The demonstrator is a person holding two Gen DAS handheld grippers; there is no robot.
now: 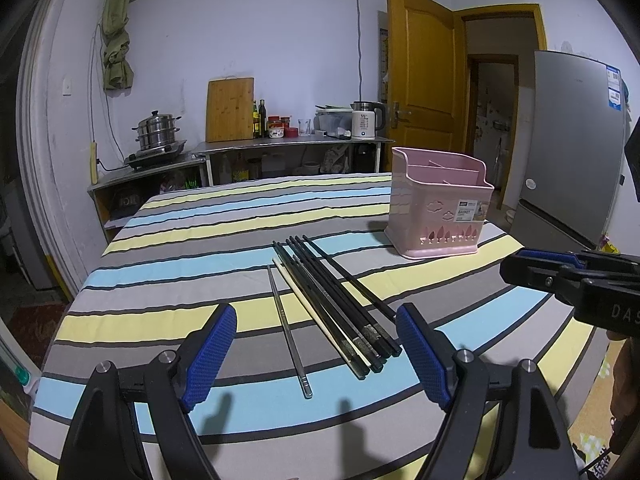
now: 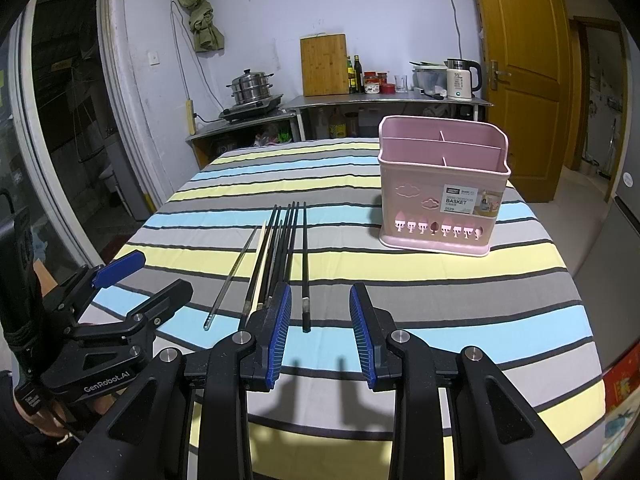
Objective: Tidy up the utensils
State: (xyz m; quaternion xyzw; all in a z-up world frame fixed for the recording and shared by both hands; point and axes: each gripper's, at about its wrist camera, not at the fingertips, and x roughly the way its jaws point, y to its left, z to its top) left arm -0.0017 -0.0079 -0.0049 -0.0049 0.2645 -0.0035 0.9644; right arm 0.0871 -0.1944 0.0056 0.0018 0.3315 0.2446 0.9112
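Several black chopsticks [image 1: 340,300] lie side by side on the striped tablecloth [image 1: 200,272], with one pale wooden chopstick [image 1: 312,312] and one metal chopstick [image 1: 286,328] to their left. They also show in the right wrist view [image 2: 280,256]. One black chopstick [image 2: 305,264] lies apart on the right. A pink divided basket [image 2: 440,188] stands upright behind them; it also shows in the left wrist view [image 1: 438,208]. My left gripper [image 1: 316,352] is open above the near ends. My right gripper [image 2: 320,328] is open, with the lone chopstick's end between its fingers.
A steel counter [image 2: 384,98] behind the table holds a cutting board, bottles, jars and a kettle [image 2: 460,78]. A steamer pot [image 2: 250,88] sits on a stove at the left. A fridge [image 1: 572,140] and an open wooden door [image 1: 420,68] stand to the right.
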